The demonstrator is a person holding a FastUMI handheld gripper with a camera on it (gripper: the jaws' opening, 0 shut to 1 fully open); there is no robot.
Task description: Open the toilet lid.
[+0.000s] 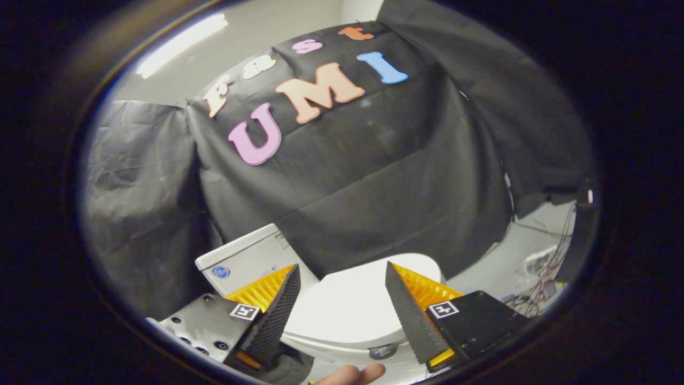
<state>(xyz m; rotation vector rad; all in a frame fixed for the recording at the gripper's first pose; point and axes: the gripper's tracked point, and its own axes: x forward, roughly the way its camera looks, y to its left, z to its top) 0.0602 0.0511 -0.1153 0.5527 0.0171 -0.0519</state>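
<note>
A black cloth wall [374,176] hangs all around the booth, wrinkled and folded, and a pale ceiling with a long bright light [181,45] shows above it. Off to the right, past the cloth, there is a bit of light floor [497,264] with a messy bunch of wires [539,272] lying on it.

Low down in front of the cloth stands a white toilet. Its tank [251,254] is a white box with a small blue round mark on the front. The toilet lid [352,307] is white, smooth and rounded, and it lies flat down on the bowl, so the toilet is closed. A small dark round badge [382,351] sits on the front rim of the toilet, just under the lid's edge.

The gripper [342,305] is held tilted, so the whole room looks slanted. Its jaws are spread wide apart. Each finger has a black bumpy pad on the inside and a yellow ribbed back, with a small black and white square tag near its base. The lid sits between the two fingers and just ahead of them. I cannot tell for sure if the tips touch the lid, but nothing is pinched between them.

Below the toilet's front rim, close to the bottom of the fingers, a person's fingertips [352,374] poke into view
</note>
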